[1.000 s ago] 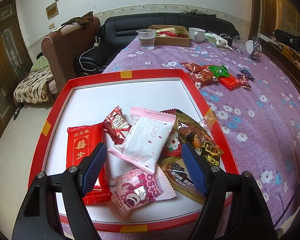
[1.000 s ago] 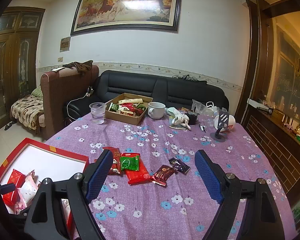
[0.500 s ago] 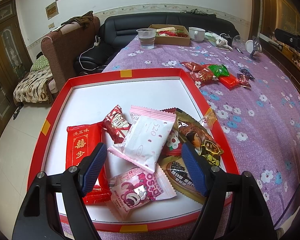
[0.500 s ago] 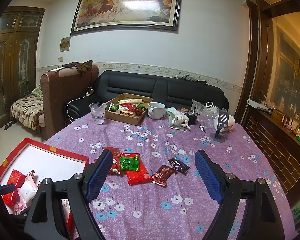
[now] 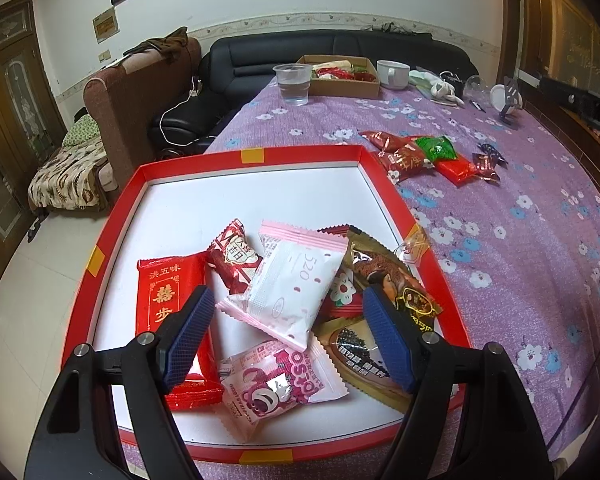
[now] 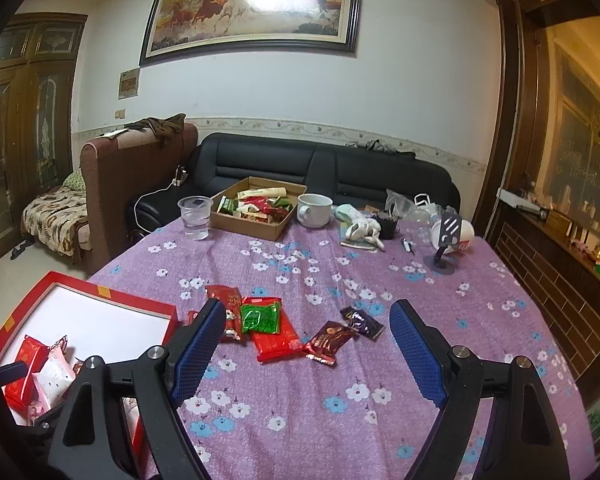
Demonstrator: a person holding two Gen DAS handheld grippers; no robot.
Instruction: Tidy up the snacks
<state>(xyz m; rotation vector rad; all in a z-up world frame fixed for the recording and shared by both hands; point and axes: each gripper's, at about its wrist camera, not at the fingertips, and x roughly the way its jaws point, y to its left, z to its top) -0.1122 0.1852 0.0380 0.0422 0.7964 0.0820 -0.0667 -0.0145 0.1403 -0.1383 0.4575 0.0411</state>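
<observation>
The red tray [image 5: 112, 216] is hanging over the counter [image 6: 340, 380] edge, so pressing could be tipping it. Both the left hand-held gripper [image 5: 286, 334] and right hand-held gripper [image 6: 308, 354] are hovering released, empty; loose snacks [image 6: 278, 326] beside the tray are overlapping, risking a double grab.

Both grippers show black frames, silver screws and seemingly ribbed blue fingers [image 5: 188, 336].
</observation>
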